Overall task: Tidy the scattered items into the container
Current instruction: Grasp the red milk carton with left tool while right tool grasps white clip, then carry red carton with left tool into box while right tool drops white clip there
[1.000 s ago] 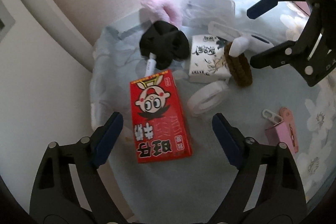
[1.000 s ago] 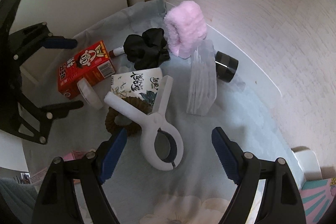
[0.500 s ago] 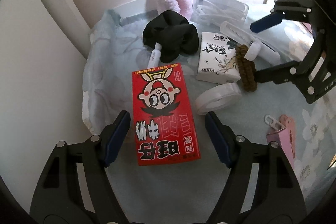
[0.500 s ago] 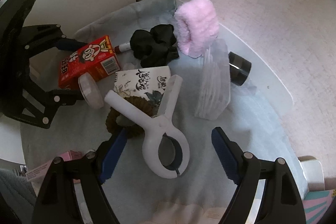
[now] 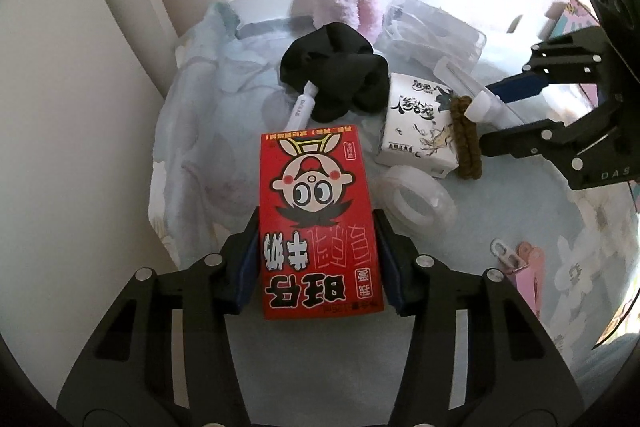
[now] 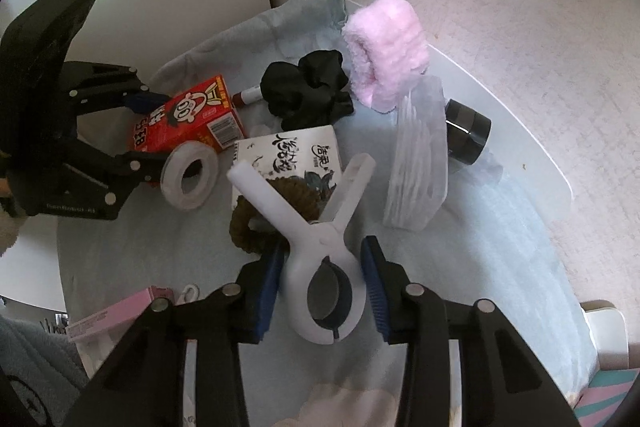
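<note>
A red milk carton [image 5: 316,203] with a cartoon face lies flat on the pale blue cloth [image 5: 200,131]. My left gripper [image 5: 316,263] is closing, and its blue pads touch the carton's two long sides near its near end. A white plastic clamp [image 6: 320,239] lies over a brown hair tie [image 6: 248,227] and a white tissue pack [image 6: 288,155]. My right gripper [image 6: 322,283] is also closing, with its pads against both sides of the clamp's round end. Across the pile, the left gripper [image 6: 140,131] shows astride the carton [image 6: 188,119].
Crowded around are a clear tape roll [image 5: 416,199], a black scrunchie [image 5: 336,75], a pink fluffy band [image 5: 348,3], a white tube [image 5: 300,107], a clear plastic pack [image 6: 420,155] and a black jar [image 6: 468,131]. A pink box [image 5: 528,275] lies at the right. A wall stands close behind.
Both grippers' jaws have come together from wide apart, the left one onto the red carton and the right one onto the white clamp. The left gripper also slid forward along the carton.
</note>
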